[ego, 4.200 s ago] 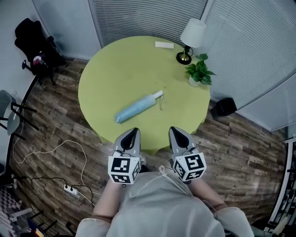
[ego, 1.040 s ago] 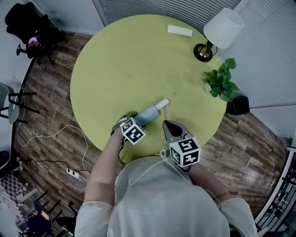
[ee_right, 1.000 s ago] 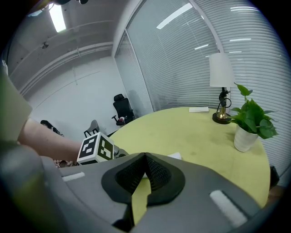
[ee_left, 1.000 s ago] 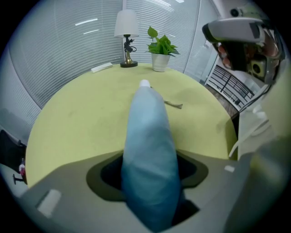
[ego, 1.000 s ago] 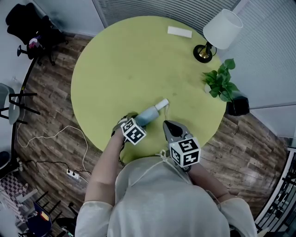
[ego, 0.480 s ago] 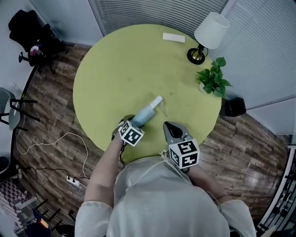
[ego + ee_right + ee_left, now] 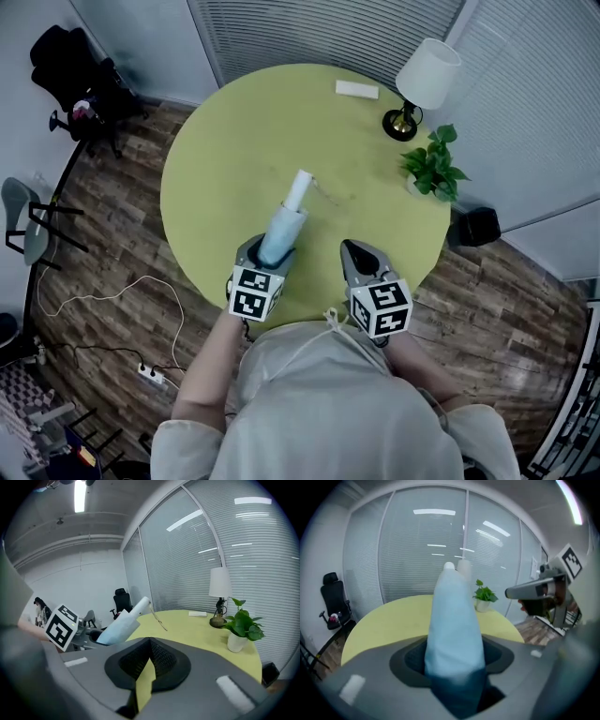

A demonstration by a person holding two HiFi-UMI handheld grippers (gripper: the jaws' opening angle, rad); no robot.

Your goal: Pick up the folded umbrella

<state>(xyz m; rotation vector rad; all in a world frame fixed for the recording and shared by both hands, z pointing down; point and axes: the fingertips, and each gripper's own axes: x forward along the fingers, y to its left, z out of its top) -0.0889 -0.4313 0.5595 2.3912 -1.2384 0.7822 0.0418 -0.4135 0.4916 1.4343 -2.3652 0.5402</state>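
The folded umbrella [image 7: 286, 217] is pale blue with a white handle end and a thin strap. It is off the round yellow-green table [image 7: 234, 122], tilted up and pointing away from me. My left gripper [image 7: 265, 253] is shut on its near end. In the left gripper view the umbrella [image 7: 452, 616] fills the space between the jaws of that gripper [image 7: 452, 654]. My right gripper [image 7: 360, 251] hovers shut and empty beside it, over the table's near edge. In the right gripper view its jaws [image 7: 149, 641] meet, and the umbrella [image 7: 123, 621] shows to the left.
A table lamp [image 7: 419, 80], a potted plant [image 7: 433, 164] and a small white box [image 7: 357, 90] stand at the table's far right. On the wooden floor are a black office chair [image 7: 80, 84], a grey chair [image 7: 23, 220], a black bin [image 7: 478, 225] and a cable with a power strip [image 7: 150, 375].
The left gripper has risen with the umbrella, which came off the table and swung from pointing right to pointing away. The right gripper rose a little.
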